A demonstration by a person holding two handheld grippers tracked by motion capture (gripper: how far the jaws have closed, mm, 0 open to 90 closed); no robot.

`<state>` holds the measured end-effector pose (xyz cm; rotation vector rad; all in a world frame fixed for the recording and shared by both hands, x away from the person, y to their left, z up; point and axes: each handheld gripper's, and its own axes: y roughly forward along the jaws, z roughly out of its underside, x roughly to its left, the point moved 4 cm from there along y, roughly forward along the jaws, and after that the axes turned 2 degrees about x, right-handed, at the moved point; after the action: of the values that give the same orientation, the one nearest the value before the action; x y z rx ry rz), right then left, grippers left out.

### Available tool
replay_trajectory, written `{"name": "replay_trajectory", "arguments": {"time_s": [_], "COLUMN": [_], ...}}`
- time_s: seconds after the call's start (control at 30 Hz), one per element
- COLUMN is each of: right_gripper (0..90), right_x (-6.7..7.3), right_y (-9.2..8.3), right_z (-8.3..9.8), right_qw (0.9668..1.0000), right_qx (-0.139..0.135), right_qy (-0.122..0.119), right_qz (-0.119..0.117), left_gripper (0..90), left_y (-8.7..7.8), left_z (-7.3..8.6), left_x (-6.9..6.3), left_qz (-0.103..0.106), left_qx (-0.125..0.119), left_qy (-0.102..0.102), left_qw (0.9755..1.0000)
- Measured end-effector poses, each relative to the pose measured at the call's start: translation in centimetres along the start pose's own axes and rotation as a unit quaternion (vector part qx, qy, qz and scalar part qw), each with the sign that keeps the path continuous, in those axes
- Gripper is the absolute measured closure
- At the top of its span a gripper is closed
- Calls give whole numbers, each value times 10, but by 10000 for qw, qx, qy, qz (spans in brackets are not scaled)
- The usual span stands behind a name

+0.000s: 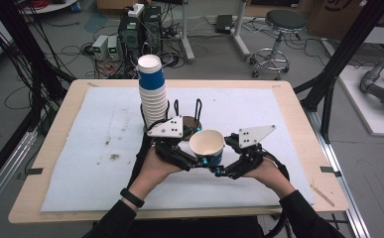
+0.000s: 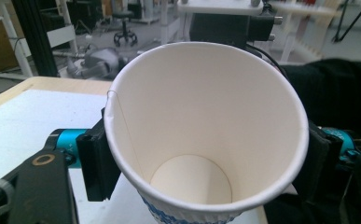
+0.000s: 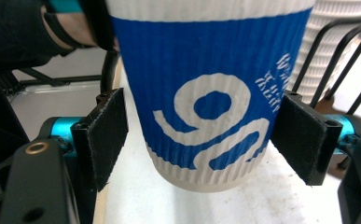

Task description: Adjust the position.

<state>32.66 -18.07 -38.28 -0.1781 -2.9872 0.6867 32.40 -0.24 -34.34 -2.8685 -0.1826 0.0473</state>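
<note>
Forearms in dark sleeves come in from six o'clock of the high view, each hand holding a claw over the white mat [image 1: 100, 148] on the wooden desk [image 1: 70, 96]. The left claw [image 1: 198, 164] and the right claw [image 1: 218, 170] meet at the centre of the mat, around a single paper cup [image 1: 207, 145] that stands upright with its open mouth up.

In the left claw view, the black pads sit tight against the cup [image 2: 206, 126] just under its rim, at nine and three o'clock, so this claw is clamped on the cup. The cup's white inside and round bottom are bare.

In the right claw view, the cup [image 3: 206, 93] hangs between the pads, its blue ribbed wall printed with white figures and its base above the mat [image 3: 178, 205]. The pad [image 3: 104, 135] at nine o'clock stands a little apart from the wall; the pad [image 3: 304, 135] at three o'clock lies just beside it, and contact there cannot be told. This claw is apart, not gripping.

Just beyond the claws, toward twelve o'clock, a black wire cup holder [image 1: 192, 116] stands on the mat. At eleven o'clock a tall stack of paper cups [image 1: 152, 91] rises beside it, topped by a blue-banded cup.

Beyond the desk, on the floor, lie cables, power units [image 1: 106, 47] and a round stool [image 1: 279, 39].
</note>
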Motion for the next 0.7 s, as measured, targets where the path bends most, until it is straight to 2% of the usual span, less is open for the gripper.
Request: {"name": "replay_trajectory", "arguments": {"time_s": [0.07, 0.13, 0.27, 0.4, 0.53, 0.7], "right_gripper": [234, 268, 293, 293, 293, 294], "right_x": [0, 1, 2, 3, 3, 4], "right_y": [4, 7, 9, 8, 7, 6], "right_z": [2, 2, 3, 0, 0, 0], "right_qw": [10000, 10000, 9997, 9988, 9987, 9985], "right_qx": [-34, -32, -236, -434, -459, -483], "right_qy": [32, 57, 74, 163, 150, 160], "right_qz": [-10, 3, -60, -159, -173, -181], "left_gripper": [240, 239, 217, 195, 175, 181], "left_y": [1, 2, 5, 7, 7, 7], "left_z": [-2, -4, -5, -6, -7, -8], "left_x": [-1, -2, -3, -4, -3, -3], "left_qz": [-1, 35, 48, 126, 273, 250], "left_qx": [59, 72, -152, -471, -624, -632], "left_qy": [79, 72, -24, -201, -386, -358], "left_qw": [10000, 9999, 9999, 9986, 9969, 9970]}}
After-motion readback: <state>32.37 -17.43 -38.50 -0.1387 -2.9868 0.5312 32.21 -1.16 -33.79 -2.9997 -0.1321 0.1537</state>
